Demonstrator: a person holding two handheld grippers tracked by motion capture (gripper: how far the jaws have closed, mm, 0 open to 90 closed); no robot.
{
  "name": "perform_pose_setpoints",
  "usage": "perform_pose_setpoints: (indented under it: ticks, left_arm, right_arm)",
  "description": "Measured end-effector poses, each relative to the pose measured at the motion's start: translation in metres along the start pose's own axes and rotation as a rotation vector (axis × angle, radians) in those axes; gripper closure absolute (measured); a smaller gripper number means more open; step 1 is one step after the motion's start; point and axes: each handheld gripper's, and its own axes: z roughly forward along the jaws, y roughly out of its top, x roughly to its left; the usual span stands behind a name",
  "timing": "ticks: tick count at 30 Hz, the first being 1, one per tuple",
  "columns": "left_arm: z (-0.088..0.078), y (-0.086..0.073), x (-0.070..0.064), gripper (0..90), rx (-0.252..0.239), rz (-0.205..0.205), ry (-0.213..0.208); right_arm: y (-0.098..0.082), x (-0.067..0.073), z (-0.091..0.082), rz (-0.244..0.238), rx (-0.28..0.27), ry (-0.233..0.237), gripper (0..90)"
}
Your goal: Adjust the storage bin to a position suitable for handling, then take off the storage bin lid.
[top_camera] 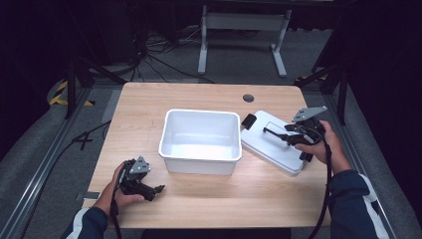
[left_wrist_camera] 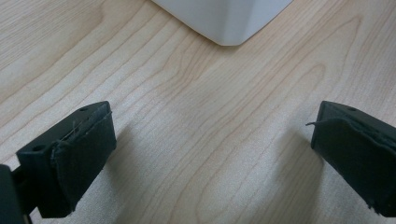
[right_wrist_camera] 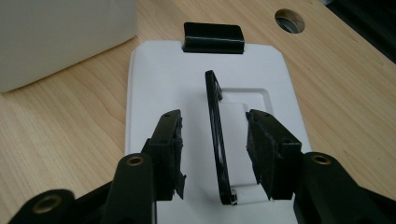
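A white bin [top_camera: 199, 165] stands empty and open-topped in the middle of the wooden table. Its white lid [top_camera: 268, 144] lies flat to its right, with a black latch [top_camera: 248, 121] at the far end. In the right gripper view the lid's [right_wrist_camera: 154, 79] thin black handle [right_wrist_camera: 215, 116] stands upright between the two pads of my right gripper [right_wrist_camera: 214, 135]. Both pads stand clear of it, so the gripper is open. My left gripper [top_camera: 157, 190] rests low over the table's front left, jaws wide open on bare wood [left_wrist_camera: 212, 149], with a corner of the bin [left_wrist_camera: 229, 18] ahead.
A round cable hole [top_camera: 248, 98] sits in the table behind the lid. The table's right edge runs close to the lid and to my right hand. Beyond the table are a grey floor, cables and a white desk frame [top_camera: 244, 30].
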Motion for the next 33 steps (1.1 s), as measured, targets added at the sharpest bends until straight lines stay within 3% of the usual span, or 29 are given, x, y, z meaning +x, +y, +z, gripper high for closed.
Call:
perform_pose_setpoints:
  ticks: [6, 18, 33]
  left_arm:
    - [0.000, 0.000, 0.000, 0.4, 0.001, 0.001, -0.001]
    - [0.000, 0.000, 0.000, 0.6, 0.003, 0.004, -0.002]
    - [0.000, 0.000, 0.000, 0.5, 0.001, 0.001, -0.007]
  right_arm:
    - [-0.003, 0.006, -0.005, -0.004, -0.003, -0.004, 54.8]
    - [-0.012, 0.022, -0.022, -0.011, -0.071, 0.017, 52.1]
    - [-0.037, 0.052, -0.043, -0.068, -0.118, 0.034, 48.8]
